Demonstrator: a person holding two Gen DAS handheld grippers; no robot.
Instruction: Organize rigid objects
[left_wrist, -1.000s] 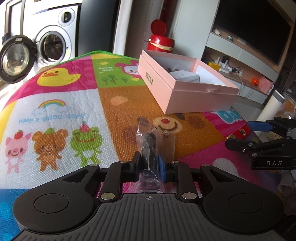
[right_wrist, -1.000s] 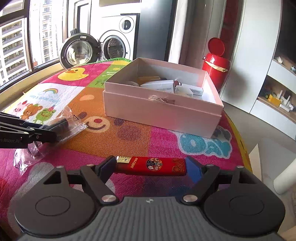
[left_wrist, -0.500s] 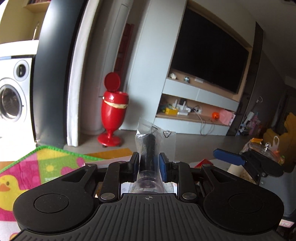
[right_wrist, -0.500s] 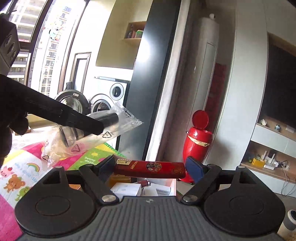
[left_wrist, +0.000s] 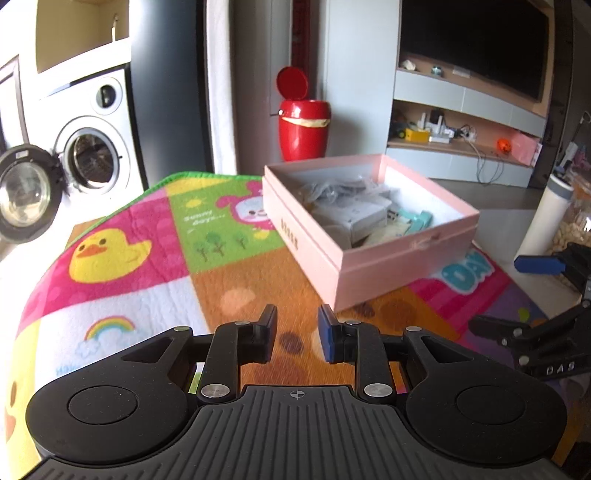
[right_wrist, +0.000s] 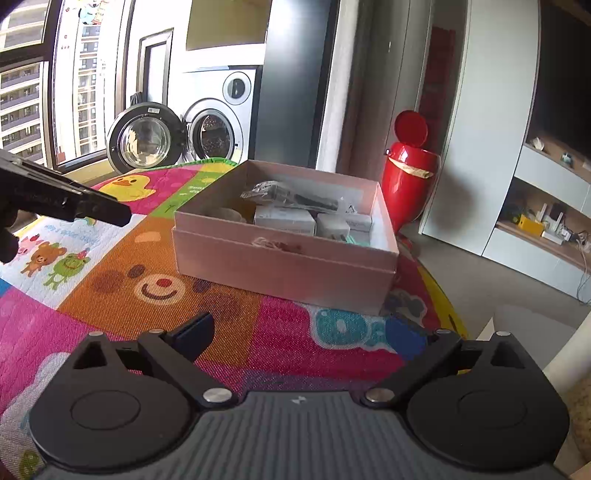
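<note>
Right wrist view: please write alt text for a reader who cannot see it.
An open, empty right tool hangs over a colourful mat, facing a pink box holding a bagged black item and small white boxes. Behind stand a washer and red bin.

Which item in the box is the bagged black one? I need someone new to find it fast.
On the cartoon play mat stands an open pink box. Along its far side, atop white cartons, lies a long black cylinder in a clear plastic bag, the only dark, bagged item there.
</note>
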